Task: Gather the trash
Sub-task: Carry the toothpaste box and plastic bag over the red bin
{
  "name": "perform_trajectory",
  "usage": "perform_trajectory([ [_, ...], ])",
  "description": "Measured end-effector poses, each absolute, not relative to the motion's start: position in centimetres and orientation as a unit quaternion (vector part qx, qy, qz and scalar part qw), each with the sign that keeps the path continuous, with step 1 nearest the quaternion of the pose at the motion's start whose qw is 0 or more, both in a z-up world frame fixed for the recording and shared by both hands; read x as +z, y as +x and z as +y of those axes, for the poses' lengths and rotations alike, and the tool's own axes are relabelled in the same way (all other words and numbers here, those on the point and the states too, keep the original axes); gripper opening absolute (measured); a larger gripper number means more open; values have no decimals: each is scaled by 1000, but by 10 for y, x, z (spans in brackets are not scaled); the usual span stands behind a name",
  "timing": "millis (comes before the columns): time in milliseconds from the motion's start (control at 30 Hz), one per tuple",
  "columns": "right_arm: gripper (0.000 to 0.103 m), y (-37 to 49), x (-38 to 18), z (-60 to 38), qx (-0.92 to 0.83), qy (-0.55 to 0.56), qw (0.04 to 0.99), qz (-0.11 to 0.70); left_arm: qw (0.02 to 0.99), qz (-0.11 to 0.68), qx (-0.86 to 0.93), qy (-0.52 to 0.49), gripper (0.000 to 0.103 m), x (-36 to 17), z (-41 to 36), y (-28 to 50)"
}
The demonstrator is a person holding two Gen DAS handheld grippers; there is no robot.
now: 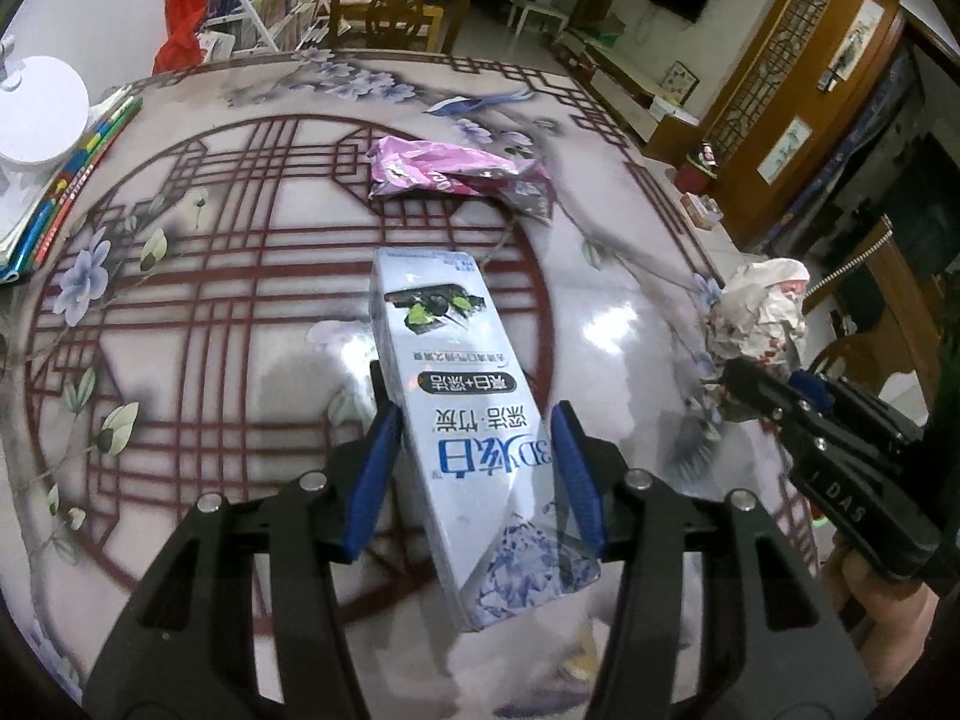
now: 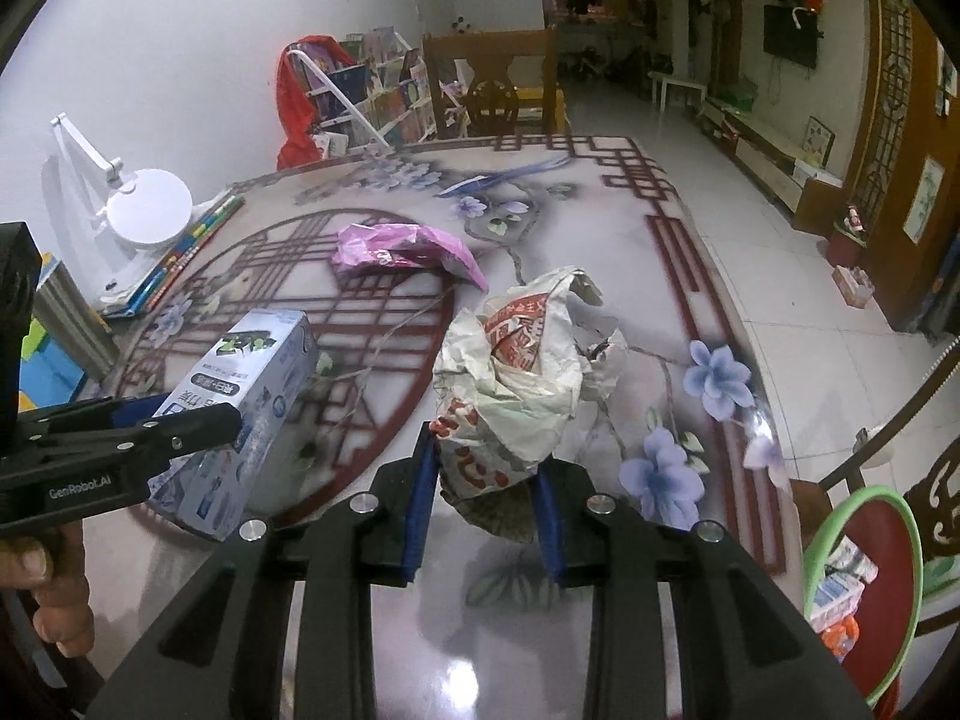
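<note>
A long white-and-blue cardboard toothpaste box (image 1: 447, 414) is clamped between the blue pads of the left gripper (image 1: 474, 468), lifted above the glossy flower-patterned table (image 1: 180, 300). Farther back, a crumpled pink plastic wrapper (image 1: 444, 171) is left lying. At right, a crumpled white-and-red paper bag (image 2: 516, 390) is pinched by the right gripper (image 2: 483, 516). A green-rimmed bin (image 2: 864, 588) is seen beside the table.

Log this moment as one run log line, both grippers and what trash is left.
left gripper: shut on toothpaste box | right gripper: shut on crumpled paper bag | pink wrapper: on table | bin: right of table
</note>
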State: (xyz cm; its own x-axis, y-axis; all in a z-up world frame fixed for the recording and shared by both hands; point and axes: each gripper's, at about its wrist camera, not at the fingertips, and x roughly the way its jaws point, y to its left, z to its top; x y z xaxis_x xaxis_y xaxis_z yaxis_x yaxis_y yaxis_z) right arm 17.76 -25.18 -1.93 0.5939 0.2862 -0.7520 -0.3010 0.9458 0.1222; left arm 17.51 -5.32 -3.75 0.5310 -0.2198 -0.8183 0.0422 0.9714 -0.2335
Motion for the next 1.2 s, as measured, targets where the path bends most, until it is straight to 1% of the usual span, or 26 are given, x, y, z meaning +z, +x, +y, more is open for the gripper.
perform_trajectory([
  [367, 28, 144, 3, -283, 161, 8, 902, 400, 878, 464, -99, -63, 49, -10, -93, 152],
  [633, 28, 133, 17, -331, 135, 27, 912, 386, 876, 460, -139, -37, 49, 1, -147, 152],
  [933, 28, 118, 11, -412, 74, 53, 917, 388, 861, 457, -223, -18, 49, 2, -228, 160],
  [1200, 28, 107, -5, -495, 9, 81, 914, 398, 831, 461, -311, -3, 49, -7, -322, 164],
])
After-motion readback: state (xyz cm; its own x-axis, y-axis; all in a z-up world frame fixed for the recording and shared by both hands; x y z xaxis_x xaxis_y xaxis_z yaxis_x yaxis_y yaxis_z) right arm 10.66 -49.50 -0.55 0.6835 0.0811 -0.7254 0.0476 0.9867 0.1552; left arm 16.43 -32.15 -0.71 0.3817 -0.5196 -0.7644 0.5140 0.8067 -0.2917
